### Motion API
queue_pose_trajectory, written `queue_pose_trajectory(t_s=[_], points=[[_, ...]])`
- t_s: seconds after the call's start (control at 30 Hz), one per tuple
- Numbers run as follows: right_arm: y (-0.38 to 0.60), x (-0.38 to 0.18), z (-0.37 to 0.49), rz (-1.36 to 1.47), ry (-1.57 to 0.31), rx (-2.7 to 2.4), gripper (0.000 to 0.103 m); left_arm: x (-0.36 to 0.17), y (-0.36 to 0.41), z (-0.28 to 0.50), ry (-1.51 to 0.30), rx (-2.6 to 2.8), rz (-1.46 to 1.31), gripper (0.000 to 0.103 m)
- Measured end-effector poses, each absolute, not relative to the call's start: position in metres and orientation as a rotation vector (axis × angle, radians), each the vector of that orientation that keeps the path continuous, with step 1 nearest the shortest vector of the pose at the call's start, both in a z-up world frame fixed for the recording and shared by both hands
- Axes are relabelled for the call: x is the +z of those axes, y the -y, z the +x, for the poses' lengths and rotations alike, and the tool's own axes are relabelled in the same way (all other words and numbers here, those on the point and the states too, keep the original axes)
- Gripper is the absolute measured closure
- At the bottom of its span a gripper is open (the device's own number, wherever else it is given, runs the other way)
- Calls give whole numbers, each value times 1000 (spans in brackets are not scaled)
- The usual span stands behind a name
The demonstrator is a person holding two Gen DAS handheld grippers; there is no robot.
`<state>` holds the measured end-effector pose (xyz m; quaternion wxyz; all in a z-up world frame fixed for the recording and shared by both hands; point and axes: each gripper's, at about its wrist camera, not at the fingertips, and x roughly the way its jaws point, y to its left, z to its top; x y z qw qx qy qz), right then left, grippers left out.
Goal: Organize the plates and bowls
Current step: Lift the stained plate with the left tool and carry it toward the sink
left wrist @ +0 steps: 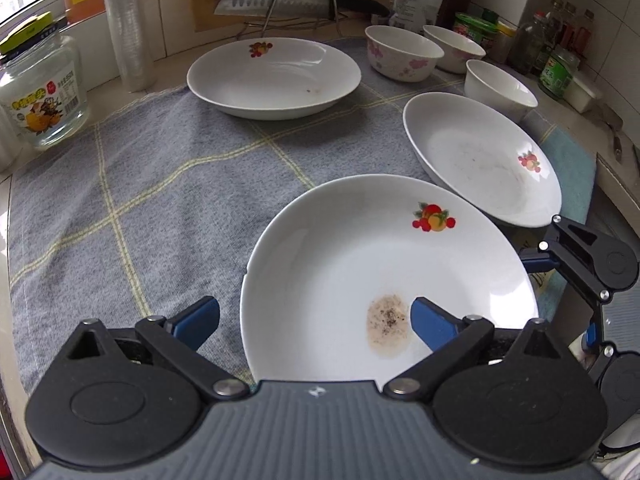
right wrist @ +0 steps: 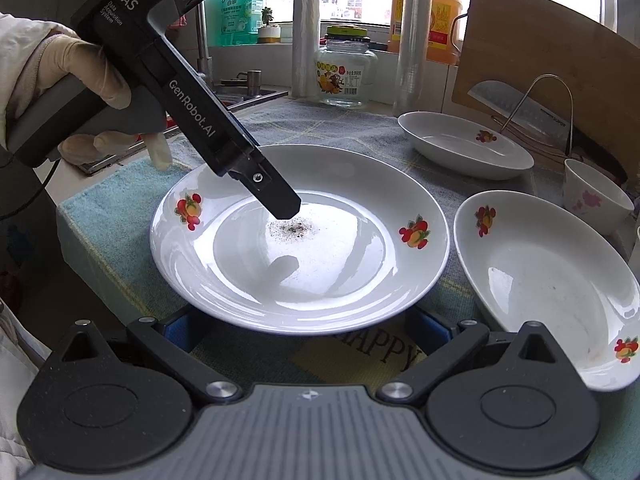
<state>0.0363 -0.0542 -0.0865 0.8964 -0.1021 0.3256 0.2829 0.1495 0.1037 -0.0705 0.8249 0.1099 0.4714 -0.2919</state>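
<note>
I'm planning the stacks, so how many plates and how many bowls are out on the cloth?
White fruit-print plates: 3
Small white ceramic bowls: 3
Total: 6

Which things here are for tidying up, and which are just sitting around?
For the job:
three white plates: near, right, far
three bowls

Just lying about:
glass jar
knife
cutting board
oil bottle
</note>
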Motion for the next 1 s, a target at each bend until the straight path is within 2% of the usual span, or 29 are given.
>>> queue_pose_trajectory(t_s=[0.13,0.23,0.37,1.0], points=[[55,-86,35,-209,-672,587,0,-70,-100,161,-1031,-681,253,9],[55,-86,35,-207,-666,589,0,-71,-98,168,-1057,-717,268,9],[56,-87,35,-208,-655,602,0,-73,-98,177,-1097,-760,275,19],[50,-83,39,-221,-663,621,0,-79,-90,195,-1163,-839,321,20]])
